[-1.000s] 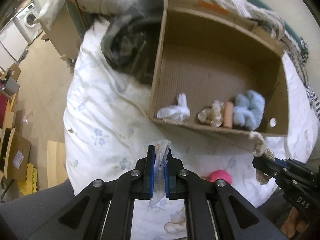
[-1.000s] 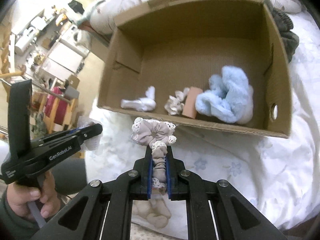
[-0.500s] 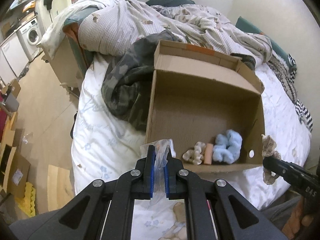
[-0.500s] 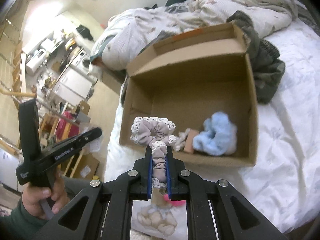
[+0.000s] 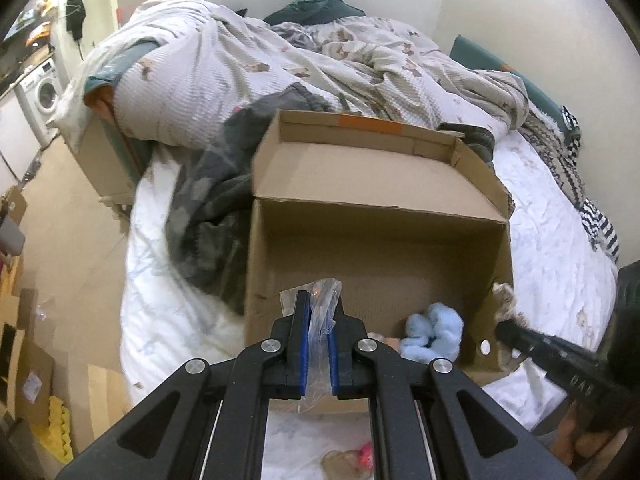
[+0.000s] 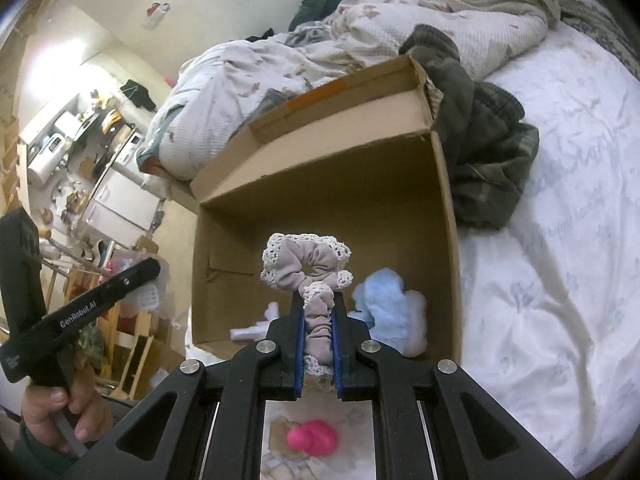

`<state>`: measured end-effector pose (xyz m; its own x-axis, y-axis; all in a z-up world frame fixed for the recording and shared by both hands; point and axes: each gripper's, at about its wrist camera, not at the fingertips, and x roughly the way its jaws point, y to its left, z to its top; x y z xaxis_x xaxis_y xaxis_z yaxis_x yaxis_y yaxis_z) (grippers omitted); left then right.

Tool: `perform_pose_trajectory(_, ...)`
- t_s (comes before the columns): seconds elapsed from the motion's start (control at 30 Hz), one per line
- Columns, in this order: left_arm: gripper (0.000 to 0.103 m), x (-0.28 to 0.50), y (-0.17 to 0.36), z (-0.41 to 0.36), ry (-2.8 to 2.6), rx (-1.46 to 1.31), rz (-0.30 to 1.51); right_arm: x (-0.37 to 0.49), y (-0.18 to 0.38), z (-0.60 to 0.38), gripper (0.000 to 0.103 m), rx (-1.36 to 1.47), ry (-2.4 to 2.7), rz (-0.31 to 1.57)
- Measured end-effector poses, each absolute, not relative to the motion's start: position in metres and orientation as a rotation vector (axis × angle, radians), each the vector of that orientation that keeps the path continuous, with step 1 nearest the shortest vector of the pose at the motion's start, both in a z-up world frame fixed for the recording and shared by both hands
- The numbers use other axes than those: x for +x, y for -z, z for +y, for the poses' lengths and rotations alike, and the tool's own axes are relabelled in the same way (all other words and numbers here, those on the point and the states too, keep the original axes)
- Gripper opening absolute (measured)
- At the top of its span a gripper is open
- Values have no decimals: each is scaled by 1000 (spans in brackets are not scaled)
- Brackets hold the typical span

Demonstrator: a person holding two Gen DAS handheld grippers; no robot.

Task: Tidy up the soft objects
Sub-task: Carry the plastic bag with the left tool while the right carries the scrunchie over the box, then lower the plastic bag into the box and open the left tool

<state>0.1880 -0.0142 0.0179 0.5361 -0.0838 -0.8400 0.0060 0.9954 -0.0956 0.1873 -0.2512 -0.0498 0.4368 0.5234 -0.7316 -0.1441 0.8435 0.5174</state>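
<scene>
The left gripper [image 5: 319, 320] is clamped on a clear plastic bag [image 5: 325, 312]; the film is pinched between narrow jaws and rises above the fingertips. In the left wrist view the cardboard box [image 5: 376, 236] fills the centre of the frame, and the bag is seen just in front of its near wall, toward the lower left part of the opening. The box interior lies ahead of and below the jaws.

The right gripper [image 6: 317, 320] is closed on a beige lace-trimmed scrunchie [image 6: 306, 266]. The lower part of the ring is squeezed flat between the pads, and the free loop stands upright above the fingertips, so its long axis runs along the fingers toward the box. In the right wrist view the loop is seen over the middle of the box floor.

Already in the box, against the near wall, are a blue fluffy scrunchie [image 6: 390, 312] at lower right and a white cloth item [image 6: 256, 328] at lower left. The gap between them lies directly ahead of the right jaws.

Neither held item is inside the box yet. Both grippers are judged about equally near the opening. A pink soft toy [image 6: 314, 438] lies on the white bedsheet [image 6: 560, 280], at the bottom of the frame.
</scene>
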Motion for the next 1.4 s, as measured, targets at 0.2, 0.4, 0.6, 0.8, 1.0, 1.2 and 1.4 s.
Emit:
perform_pose_trajectory(0.2,7,196,10,-22,66,-104,1019,191,61,-244,13,382,-413,1066)
perform_pose_trajectory(0.4,7,206,27,-26,47,-114,1041,199,77,-234,13,347,-393,1127)
perform_pose_trajectory(0.6,7,207,38,-29,49,-123,1074,203,84,-227,13,326,-386,1150)
perform_pose_trajectory(0.8,8,205,51,-38,75,-85,1126,204,93,-227,13,327,-371,1185)
perform_pose_trajectory(1.0,15,203,62,-43,89,-56,1182,207,93,-227,13,329,-360,1190)
perform_pose_trajectory(1.2,53,198,57,-44,79,-42,1152,209,93,-226,13,328,-358,1189)
perform_pose_trajectory(1.4,56,197,54,-42,66,-27,1141,209,94,-226,13,328,-359,1184)
